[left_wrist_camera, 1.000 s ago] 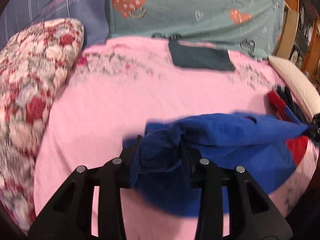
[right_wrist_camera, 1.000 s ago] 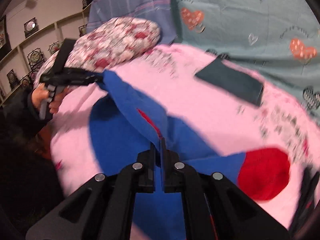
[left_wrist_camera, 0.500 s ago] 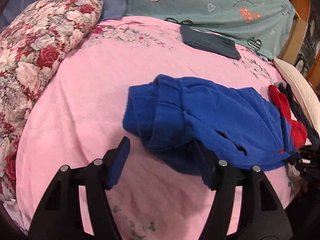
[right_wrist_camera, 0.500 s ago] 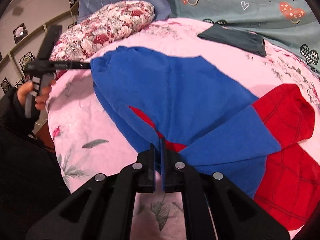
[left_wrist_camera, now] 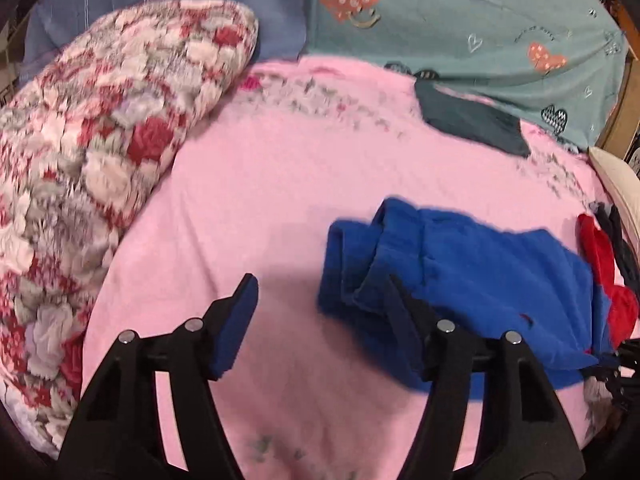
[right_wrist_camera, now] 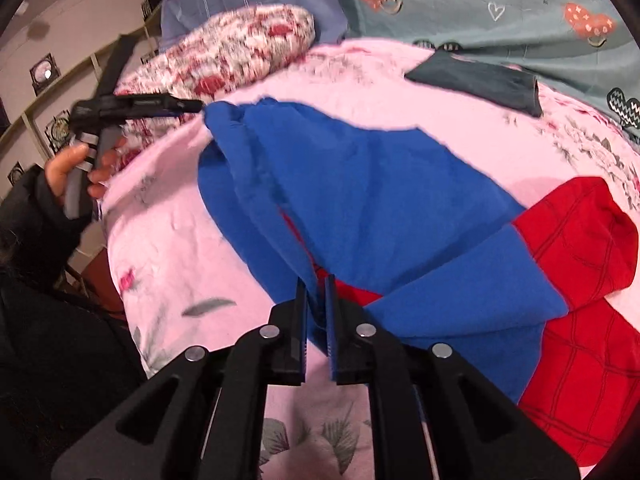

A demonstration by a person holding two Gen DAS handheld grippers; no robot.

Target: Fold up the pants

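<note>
The pants lie half-folded on the pink bed; my right gripper pinches their near blue edge to pin the fold, while my left gripper is spread (nothing held), beside the waistband

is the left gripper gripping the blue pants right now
No, the left gripper is open, its fingers spread wide, and the blue pants lie on the pink bedspread beside its right finger.
</note>
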